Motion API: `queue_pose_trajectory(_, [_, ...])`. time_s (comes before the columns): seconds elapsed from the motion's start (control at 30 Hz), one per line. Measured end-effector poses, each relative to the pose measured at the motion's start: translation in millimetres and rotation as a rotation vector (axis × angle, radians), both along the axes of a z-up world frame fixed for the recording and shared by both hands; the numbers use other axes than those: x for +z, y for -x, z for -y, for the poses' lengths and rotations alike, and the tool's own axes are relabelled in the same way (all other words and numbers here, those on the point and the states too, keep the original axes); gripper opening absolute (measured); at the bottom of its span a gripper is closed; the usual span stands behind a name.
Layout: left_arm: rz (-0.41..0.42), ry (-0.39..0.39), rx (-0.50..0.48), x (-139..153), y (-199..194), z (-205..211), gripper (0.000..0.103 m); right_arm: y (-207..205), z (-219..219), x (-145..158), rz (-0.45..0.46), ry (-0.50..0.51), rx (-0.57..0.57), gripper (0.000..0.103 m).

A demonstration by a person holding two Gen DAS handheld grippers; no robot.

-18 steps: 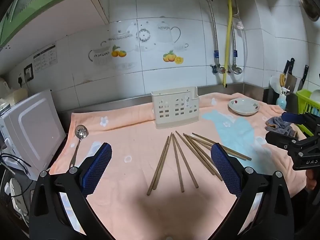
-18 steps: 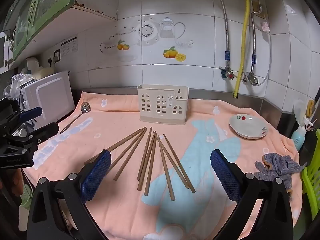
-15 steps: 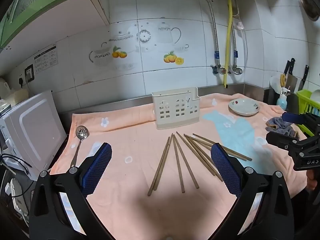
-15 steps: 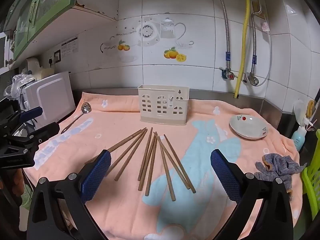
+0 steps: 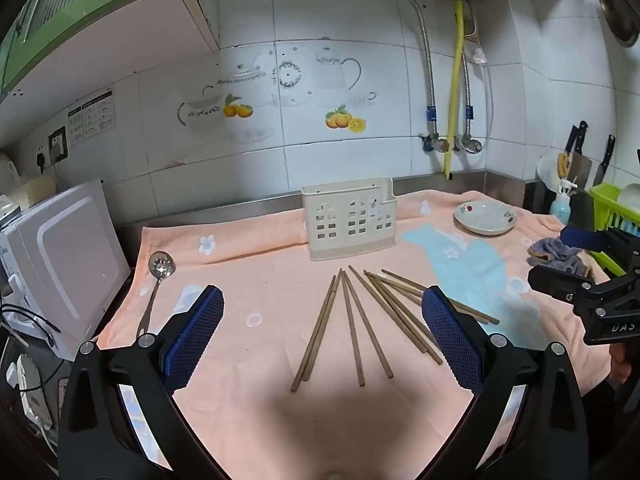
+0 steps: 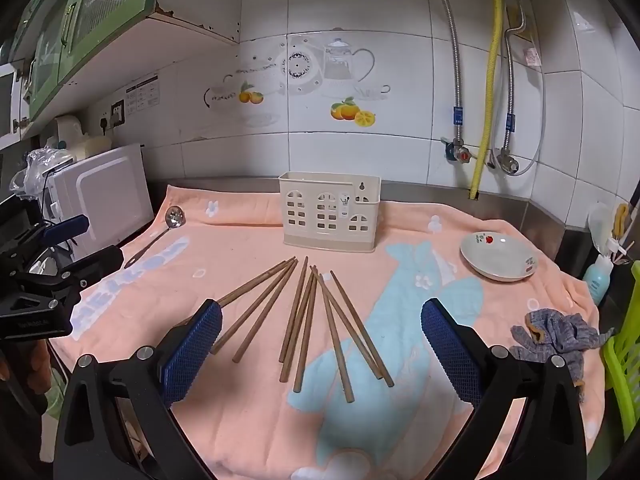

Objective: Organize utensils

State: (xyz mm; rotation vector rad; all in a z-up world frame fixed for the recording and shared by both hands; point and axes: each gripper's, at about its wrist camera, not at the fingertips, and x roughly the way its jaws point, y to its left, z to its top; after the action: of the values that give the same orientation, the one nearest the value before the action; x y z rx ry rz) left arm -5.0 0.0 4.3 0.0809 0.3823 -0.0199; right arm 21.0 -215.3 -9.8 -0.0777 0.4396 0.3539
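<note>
Several brown wooden chopsticks [image 5: 352, 320] [image 6: 308, 320] lie fanned out on a peach towel [image 5: 248, 280] [image 6: 224, 256]. Behind them stands a cream plastic utensil holder [image 5: 350, 222] [image 6: 330, 216], upright, with nothing seen in it. A metal slotted spoon [image 5: 158, 276] [image 6: 170, 222] lies near the towel's left edge. My left gripper [image 5: 322, 320] hovers open above the near ends of the chopsticks, nothing between its blue pads. My right gripper [image 6: 320, 328] hangs open over the chopsticks too, holding nothing. Each gripper also shows at the side of the other's view: the right gripper [image 5: 576, 264], the left gripper [image 6: 82, 242].
A white dish [image 5: 484, 218] [image 6: 498, 256] sits at the towel's right back. A grey rag [image 6: 560, 334] lies by a green rack [image 5: 612, 208]. A white microwave [image 5: 60, 256] [image 6: 104, 190] stands on the left. Knives [image 5: 576, 140] hang at far right.
Both views have shifted very slightly; the chopsticks, holder and spoon lie as before. Both grippers stay wide open.
</note>
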Motion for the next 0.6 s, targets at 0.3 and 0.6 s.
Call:
queue_pose_trajectory(0.3, [0.001,-0.001,-0.004,-2.3,1.6,2.1,0.098,0.9,-0.6,0.3,0.002,0.0,0.0,0.097])
queue_pose_trajectory(0.6, [0.0,-0.001,-0.005,-2.2,1.6,3.3,0.098,0.9,-0.2,-0.5,0.003,-0.001,0.003,0.097])
